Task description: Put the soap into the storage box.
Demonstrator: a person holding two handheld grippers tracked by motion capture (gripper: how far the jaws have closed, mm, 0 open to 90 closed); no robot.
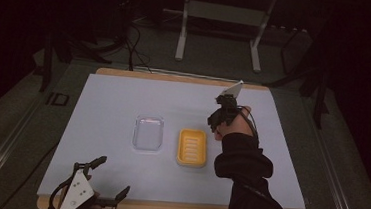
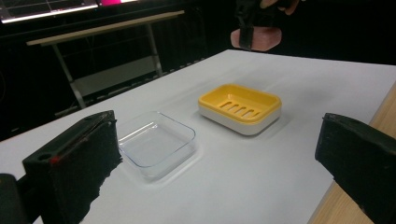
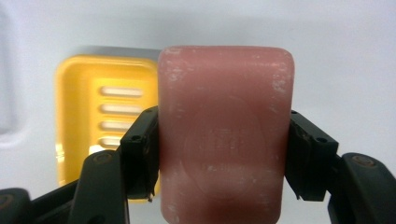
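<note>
- The yellow soap dish [image 1: 192, 146] sits near the middle of the white table cover [image 1: 113, 104]; its slotted yellow tray rests in a white base, and nothing lies in it.
- Just beside the soap dish, on its left in the high view, stands a clear plastic lid [image 1: 148, 132], a shallow see-through tub shape with nothing in it. The two are close but apart, with a strip of bare cover between them.
- The pink soap bar [image 3: 224, 135] is off the table, held in the air in the right gripper [image 1: 221, 115]. In the right gripper view it hangs above the soap dish's right edge and hides that side of the dish; three of the dish's slots show clear to the bar's left and a fourth is partly behind the jaw.
- The right gripper's jaws are closed on the soap bar, one black pad pressed on each long side, and the bar's top half stands out beyond the pads.
- In the high view the right hand [image 1: 237, 126] is raised just beyond the soap dish's far right corner, with the dark sleeve [image 1: 247, 184] running in from the bottom edge past the dish's right side.
- In the left gripper view the held soap bar shows above and beyond the soap dish.
- The left gripper [image 1: 104, 183] lies at the near edge of the table, well apart from the soap dish and to its near left. Its jaws stand wide apart with nothing between them, and point toward the lid and dish.
</note>
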